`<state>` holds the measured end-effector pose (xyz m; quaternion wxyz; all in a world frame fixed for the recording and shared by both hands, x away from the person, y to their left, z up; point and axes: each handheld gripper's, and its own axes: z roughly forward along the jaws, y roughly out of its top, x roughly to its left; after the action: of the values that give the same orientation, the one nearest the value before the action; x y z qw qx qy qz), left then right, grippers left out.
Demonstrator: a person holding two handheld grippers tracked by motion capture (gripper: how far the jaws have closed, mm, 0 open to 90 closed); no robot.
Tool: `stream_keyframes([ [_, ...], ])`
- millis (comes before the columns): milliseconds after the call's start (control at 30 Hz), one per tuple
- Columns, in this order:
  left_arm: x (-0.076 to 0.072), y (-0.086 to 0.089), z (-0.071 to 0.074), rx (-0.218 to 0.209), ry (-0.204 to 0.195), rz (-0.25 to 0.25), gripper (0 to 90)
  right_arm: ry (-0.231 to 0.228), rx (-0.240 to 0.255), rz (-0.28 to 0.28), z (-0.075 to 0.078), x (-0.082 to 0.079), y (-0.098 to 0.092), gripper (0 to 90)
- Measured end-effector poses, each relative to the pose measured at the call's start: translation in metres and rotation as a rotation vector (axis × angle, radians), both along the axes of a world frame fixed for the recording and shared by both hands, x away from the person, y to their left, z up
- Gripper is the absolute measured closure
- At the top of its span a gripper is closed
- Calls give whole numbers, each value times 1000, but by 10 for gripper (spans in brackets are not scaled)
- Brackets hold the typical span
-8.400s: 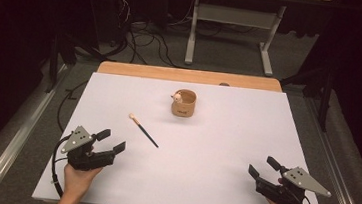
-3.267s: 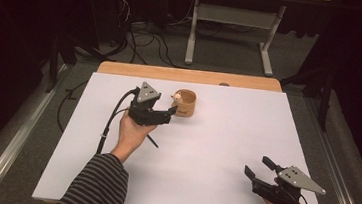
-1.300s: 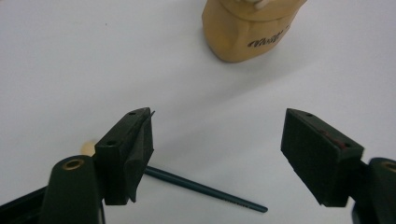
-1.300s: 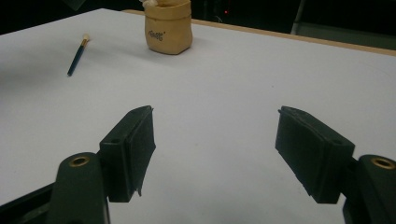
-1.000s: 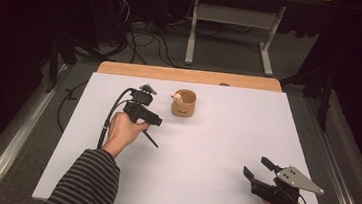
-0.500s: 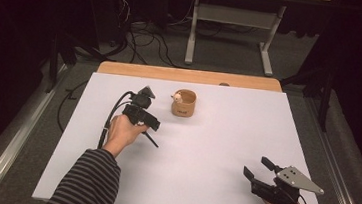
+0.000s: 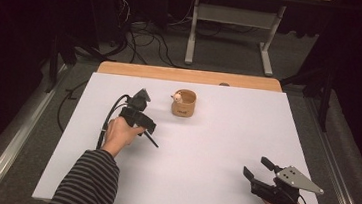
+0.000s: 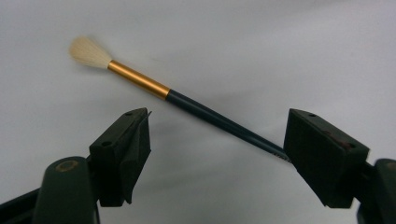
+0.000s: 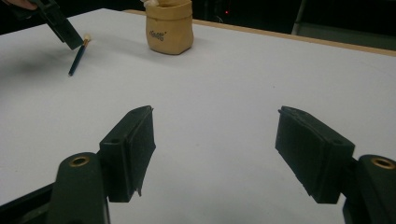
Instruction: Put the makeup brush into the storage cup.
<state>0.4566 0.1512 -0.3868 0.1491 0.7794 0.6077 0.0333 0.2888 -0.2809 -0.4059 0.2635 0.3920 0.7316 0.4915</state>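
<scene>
Left gripper view: the brush [image 8: 187, 105] lies slantwise between the spread jaws of the left hand-held gripper [image 8: 217, 154] — handle toward the right jaw, bristles beyond the left.

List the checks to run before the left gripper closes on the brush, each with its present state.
1. Left gripper open wide enough: ok, its jaws stand well apart.
2. Brush between the jaws: ok, though the handle tip sits close to one jaw, off-centre.
3. Brush flat on the table: ok.
4. Jaws low enough to grip: cannot tell.
5. Pouch out of the way: ok, it stands apart from the brush.
6. Right gripper out of the way: ok, open near the table's near right corner.
</scene>
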Motion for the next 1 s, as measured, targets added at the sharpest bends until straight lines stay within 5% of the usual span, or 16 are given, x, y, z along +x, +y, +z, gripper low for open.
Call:
stream_keyframes([
  [1000,9,-2,-15,4,46,35,237,-2,-1,3,0,0,-1,301],
])
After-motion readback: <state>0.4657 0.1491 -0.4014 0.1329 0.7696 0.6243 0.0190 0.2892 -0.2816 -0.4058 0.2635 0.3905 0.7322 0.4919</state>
